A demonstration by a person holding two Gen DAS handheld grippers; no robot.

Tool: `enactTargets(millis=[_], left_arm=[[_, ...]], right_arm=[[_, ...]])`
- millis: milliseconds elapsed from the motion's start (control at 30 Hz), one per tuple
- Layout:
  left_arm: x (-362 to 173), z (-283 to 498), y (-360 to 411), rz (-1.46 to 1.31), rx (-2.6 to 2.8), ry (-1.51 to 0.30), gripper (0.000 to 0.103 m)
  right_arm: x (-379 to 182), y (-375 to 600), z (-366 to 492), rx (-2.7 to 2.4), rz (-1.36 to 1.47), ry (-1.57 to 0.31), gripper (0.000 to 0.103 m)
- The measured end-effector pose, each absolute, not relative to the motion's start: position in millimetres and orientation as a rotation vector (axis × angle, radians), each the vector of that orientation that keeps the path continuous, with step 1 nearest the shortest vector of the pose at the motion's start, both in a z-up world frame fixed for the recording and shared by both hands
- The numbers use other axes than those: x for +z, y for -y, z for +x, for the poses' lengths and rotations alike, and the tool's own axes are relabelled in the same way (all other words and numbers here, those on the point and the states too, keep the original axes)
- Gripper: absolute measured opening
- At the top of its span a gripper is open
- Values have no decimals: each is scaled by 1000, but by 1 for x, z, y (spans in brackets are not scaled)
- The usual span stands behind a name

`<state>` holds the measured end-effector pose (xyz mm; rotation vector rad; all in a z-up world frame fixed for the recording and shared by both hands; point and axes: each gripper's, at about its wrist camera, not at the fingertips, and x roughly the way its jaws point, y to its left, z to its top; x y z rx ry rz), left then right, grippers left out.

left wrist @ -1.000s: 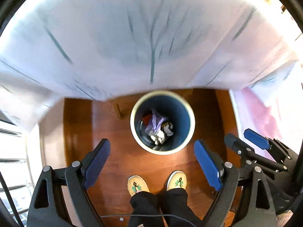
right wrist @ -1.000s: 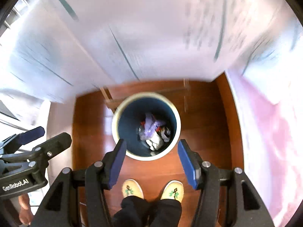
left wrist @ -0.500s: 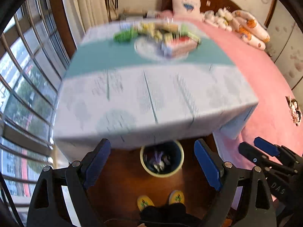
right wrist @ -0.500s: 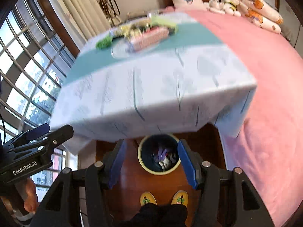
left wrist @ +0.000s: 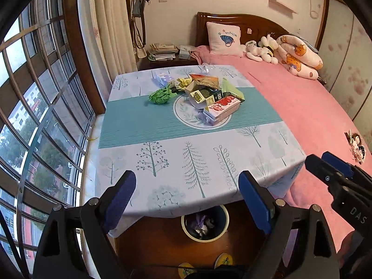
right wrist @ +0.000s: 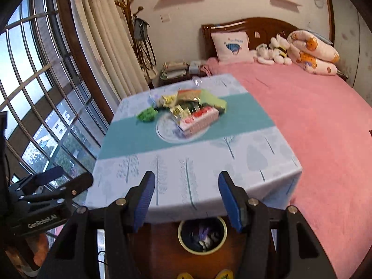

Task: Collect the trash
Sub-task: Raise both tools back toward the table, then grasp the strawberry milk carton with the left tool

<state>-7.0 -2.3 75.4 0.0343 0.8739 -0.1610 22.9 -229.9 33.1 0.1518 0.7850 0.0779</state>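
Fingers of left gripper point(left wrist: 186, 200) and right gripper point(right wrist: 184, 200) apart, empty, above table point(left wrist: 162, 162) edge.

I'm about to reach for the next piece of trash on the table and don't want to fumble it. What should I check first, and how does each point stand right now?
1. Left gripper empty, jaws apart: ok.
2. Right gripper empty, jaws apart: ok, though narrower than the left.
3. Trash pile in sight on the table: ok; the pink carton lies nearest, the green crumpled paper apart at the pile's left.
4. Path to the pile: ok, only bare tablecloth lies between.
5. Bin ready on the floor by the table's near edge: ok, open, with room left.
6. Right wrist view sharp enough to aim: not ok, blurred.
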Motion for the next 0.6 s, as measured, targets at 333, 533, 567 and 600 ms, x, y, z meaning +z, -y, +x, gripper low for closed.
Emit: enactTargets(millis=[333, 533, 567, 600], left_arm=[[61, 52, 37, 85, -197, -889, 88], [43, 129, 82, 107, -211, -930, 88], [37, 147, 92, 112, -209, -941, 88], [32, 162, 101, 117, -203, -953, 88]], right_arm=[[28, 244, 72, 99, 156, -778, 57], [9, 276, 145, 133, 158, -823, 57], [4, 283, 163, 143, 155, -841, 57], [-1, 290, 177, 151, 154, -859, 57]])
